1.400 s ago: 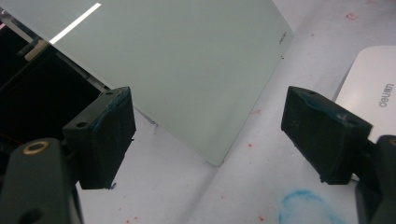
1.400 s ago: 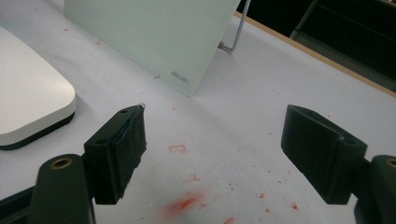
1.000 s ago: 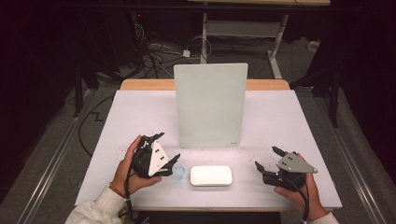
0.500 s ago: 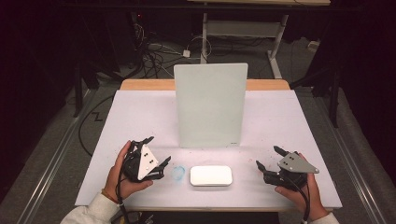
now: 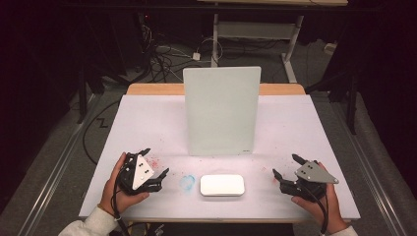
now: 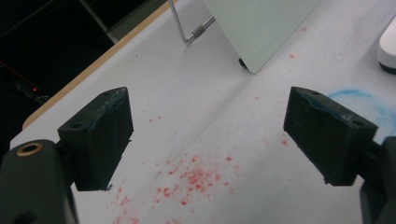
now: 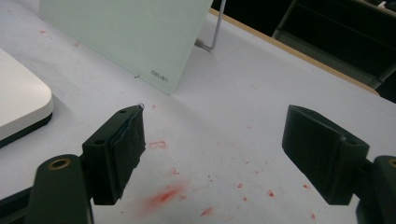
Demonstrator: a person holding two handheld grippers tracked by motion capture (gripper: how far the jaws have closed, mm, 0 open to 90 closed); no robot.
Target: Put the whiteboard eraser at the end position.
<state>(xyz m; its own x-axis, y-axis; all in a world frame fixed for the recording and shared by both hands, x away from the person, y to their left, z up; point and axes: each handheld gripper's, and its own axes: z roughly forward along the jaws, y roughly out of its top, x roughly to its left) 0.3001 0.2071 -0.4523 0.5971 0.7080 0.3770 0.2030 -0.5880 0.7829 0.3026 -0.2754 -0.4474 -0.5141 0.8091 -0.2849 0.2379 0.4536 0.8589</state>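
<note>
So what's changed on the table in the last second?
The left hand-held gripper has pulled back toward the near left edge, away from the blue smudge, its jaws just opening wider with nothing between them. The right hand-held gripper, white eraser and upright board haven't moved.

A dark room surrounds the white-topped table (image 5: 147, 118); behind it, tangled cables (image 5: 167, 54) lie on grey floor (image 5: 59, 147) beside a metal desk frame (image 5: 255, 29).

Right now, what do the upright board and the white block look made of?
Upright board: probably frosted glass or plastic, pale green, smooth, propped on a wire stand. White block: looks like matte plastic, rounded corners, dark base at the edge, possibly felt.
</note>
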